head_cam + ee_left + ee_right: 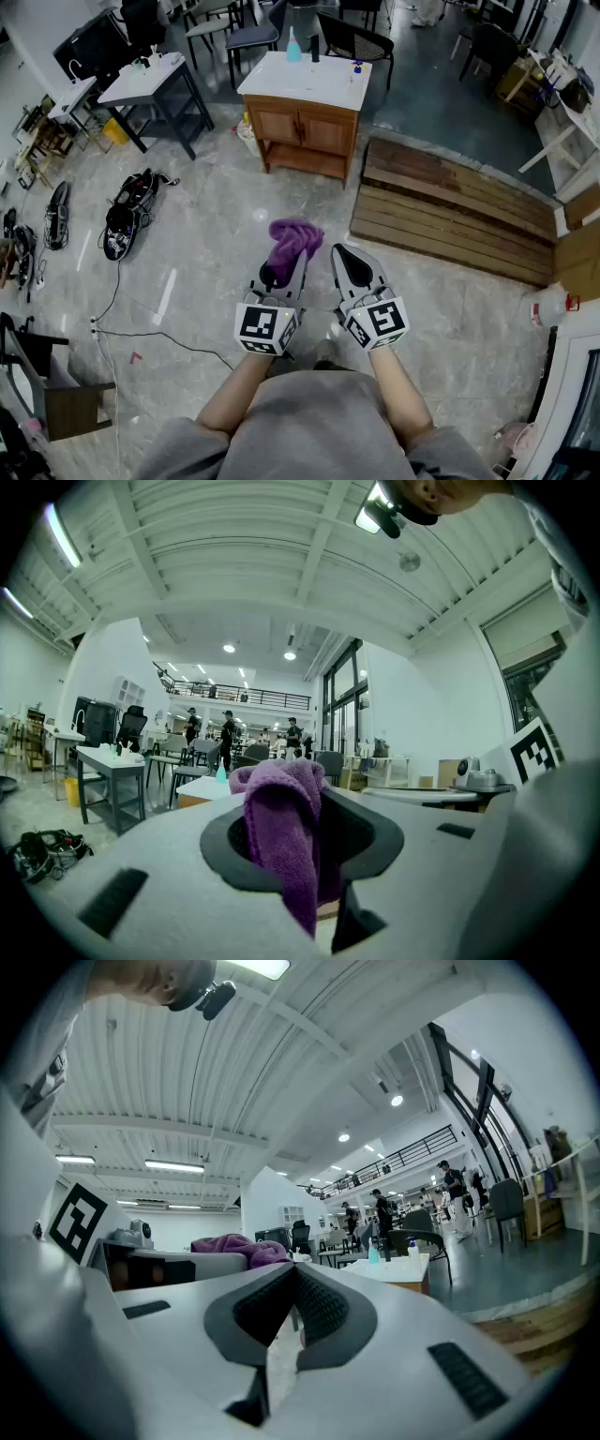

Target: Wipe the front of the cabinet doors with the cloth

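The wooden cabinet point(305, 131) with a white top stands a few steps ahead on the floor, its two doors facing me. It also shows small in the left gripper view, as the cabinet point(199, 791), and in the right gripper view, as the cabinet point(401, 1271). My left gripper point(281, 270) is shut on a purple cloth point(292, 240), which bunches up past the jaw tips. In the left gripper view the cloth point(279, 827) hangs between the dark pads. My right gripper point(343, 255) is held beside it, shut with nothing in it. Both are far from the doors.
A blue bottle point(293, 45) and small bottles stand on the cabinet top. A wooden plank platform point(450, 211) lies to the right of the cabinet. A dark table point(155, 86), a black bag point(127, 214) and cables point(112, 328) are at the left. Chairs stand behind the cabinet.
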The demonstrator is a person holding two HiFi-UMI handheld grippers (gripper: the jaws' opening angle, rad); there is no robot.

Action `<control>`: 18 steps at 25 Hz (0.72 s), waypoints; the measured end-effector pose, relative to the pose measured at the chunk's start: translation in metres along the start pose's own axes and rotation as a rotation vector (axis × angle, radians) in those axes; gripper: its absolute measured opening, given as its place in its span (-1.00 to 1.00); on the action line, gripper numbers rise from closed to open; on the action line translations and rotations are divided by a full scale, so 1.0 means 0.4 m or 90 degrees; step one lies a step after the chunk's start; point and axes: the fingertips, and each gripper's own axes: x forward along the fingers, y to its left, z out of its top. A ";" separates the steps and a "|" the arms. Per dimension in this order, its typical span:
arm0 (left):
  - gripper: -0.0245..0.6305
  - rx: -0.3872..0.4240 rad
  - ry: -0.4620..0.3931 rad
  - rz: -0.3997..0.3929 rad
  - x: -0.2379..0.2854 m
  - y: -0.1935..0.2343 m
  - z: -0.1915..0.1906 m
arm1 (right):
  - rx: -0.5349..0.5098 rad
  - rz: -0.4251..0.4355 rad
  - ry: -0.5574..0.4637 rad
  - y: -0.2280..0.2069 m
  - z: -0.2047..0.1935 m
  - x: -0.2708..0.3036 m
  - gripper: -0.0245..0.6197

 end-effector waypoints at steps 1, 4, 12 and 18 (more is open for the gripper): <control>-0.59 0.002 -0.002 0.004 0.004 -0.005 0.001 | -0.002 0.002 -0.002 -0.007 0.003 -0.003 -0.90; -0.59 0.007 -0.005 0.010 0.014 -0.027 0.000 | -0.006 0.009 -0.008 -0.029 0.009 -0.016 -0.90; -0.59 0.018 0.004 0.024 0.024 -0.073 -0.019 | 0.002 0.040 -0.025 -0.060 0.011 -0.049 -0.90; -0.59 0.028 0.016 0.039 0.017 -0.049 -0.030 | 0.020 0.061 -0.022 -0.056 -0.010 -0.018 -0.90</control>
